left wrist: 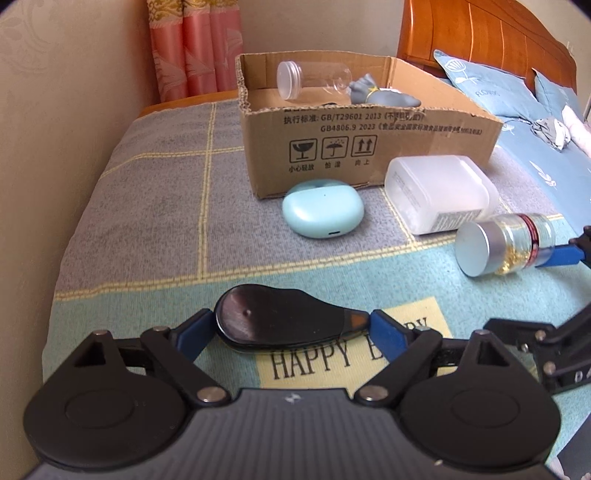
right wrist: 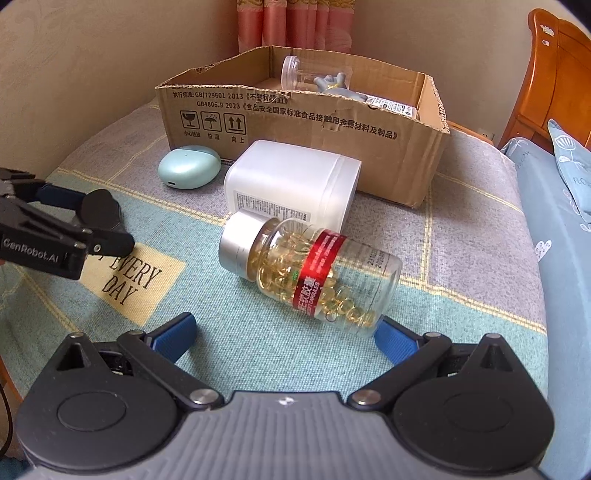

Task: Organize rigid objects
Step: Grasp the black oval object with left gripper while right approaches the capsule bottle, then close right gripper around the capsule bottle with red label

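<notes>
My left gripper (left wrist: 291, 326) is shut on a flat black teardrop-shaped object (left wrist: 280, 321), held just over the blanket; it also shows in the right wrist view (right wrist: 99, 212). My right gripper (right wrist: 284, 332) is open, and a clear capsule bottle (right wrist: 310, 269) with a silver cap and red label lies on its side in front of its fingers, its base near the right finger (right wrist: 391, 338). A cardboard box (left wrist: 362, 144) stands behind, holding a clear vial (left wrist: 314, 81) and a grey figure (left wrist: 384, 94).
A mint earbud case (left wrist: 323, 210) and a frosted white plastic container (left wrist: 439, 192) lie on the blanket in front of the box. A wall runs along the left. Blue pillows (left wrist: 491, 88) and a wooden headboard (left wrist: 480, 33) are to the right.
</notes>
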{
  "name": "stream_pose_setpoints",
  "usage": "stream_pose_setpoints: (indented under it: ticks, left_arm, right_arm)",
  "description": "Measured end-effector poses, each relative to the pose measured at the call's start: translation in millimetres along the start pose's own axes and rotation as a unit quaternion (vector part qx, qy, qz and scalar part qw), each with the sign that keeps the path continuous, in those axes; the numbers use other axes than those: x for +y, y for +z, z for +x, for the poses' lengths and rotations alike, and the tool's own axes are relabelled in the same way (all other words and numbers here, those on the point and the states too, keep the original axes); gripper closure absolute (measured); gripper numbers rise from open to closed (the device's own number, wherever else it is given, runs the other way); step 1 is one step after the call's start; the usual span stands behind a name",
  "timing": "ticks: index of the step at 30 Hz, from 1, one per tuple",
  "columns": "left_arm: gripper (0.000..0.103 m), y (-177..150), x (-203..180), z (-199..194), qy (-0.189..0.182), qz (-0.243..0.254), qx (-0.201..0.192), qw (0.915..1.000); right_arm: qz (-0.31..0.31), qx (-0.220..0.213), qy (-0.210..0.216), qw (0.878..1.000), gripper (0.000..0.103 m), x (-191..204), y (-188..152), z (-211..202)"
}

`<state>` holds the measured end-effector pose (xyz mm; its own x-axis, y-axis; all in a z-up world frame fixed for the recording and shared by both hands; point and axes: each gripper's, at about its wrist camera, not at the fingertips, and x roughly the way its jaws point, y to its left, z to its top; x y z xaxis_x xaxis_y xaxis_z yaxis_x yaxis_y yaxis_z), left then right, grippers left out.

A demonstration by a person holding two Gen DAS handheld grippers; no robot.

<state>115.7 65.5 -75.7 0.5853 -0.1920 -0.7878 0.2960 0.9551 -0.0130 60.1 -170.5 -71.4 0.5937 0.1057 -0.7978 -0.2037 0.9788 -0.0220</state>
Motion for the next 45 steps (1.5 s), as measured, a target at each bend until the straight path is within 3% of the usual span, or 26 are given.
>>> stream_pose_setpoints:
  ticks: [9, 16, 26, 30, 32, 45]
  left_arm:
    - [0.013, -2, -1, -2, 0.002, -0.002, -0.001, 1.0000]
    - [0.013, -4, -1, -3, 0.002, -0.002, -0.001, 1.0000]
    - [0.011, -1, 1, -2, 0.003, 0.002, 0.002, 1.0000]
    - [0.011, 2, 4, -1, 0.000, 0.005, 0.004, 1.0000]
    - [0.013, 5, 4, 0, -0.003, 0.006, 0.007, 1.0000]
    - [0.014, 31, 4, -27, -0.017, 0.030, 0.017, 0.9993]
  right_arm:
    - [0.033, 0.002, -0.015, 0.999, 0.000, 5, 17, 12]
    - [0.077, -0.007, 0.006, 0.997, 0.000, 3, 33, 18]
    - [0.031, -0.009, -0.025, 0.999, 0.000, 13, 33, 12]
    - [0.026, -0.017, -0.022, 0.999, 0.000, 13, 33, 5]
    - [0.023, -0.020, -0.023, 0.999, 0.007, 14, 35, 5]
    - [0.003, -0.015, 0.016, 1.000, 0.007, 2, 39, -21]
